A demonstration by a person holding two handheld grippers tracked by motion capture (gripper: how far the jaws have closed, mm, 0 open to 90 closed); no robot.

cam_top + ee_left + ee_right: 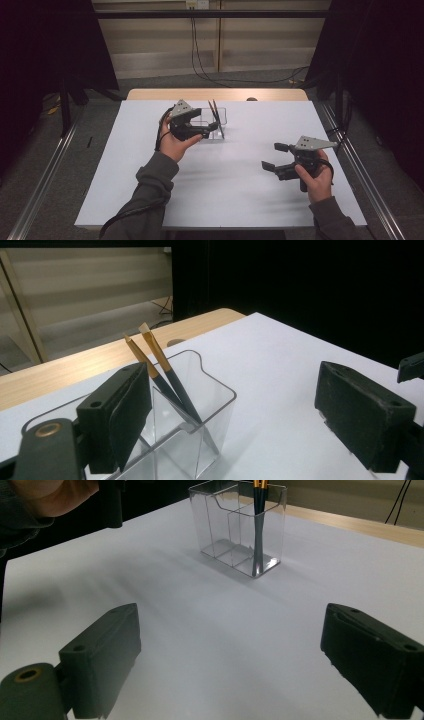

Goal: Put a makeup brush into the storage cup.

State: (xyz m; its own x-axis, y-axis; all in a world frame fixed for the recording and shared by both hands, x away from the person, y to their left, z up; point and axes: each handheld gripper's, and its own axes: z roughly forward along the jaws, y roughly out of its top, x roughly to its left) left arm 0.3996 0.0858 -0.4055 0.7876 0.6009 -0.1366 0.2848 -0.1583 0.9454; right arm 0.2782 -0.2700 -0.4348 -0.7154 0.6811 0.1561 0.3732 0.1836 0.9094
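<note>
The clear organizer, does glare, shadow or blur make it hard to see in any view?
High view: the clear organizer is faint against the white table, dim light. Left gripper view: sharp wall edges, brushes crisp, near claw pad soft. Right gripper view: soft grey shadows streak the table before it; its walls read clearly.

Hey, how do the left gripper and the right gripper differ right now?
The left gripper is up against the clear organizer holding two brushes; the right gripper hangs over bare table, well away from it. The left gripper's jaws point right in the high view; the right gripper's point left. Both are open and hold nothing.
</note>
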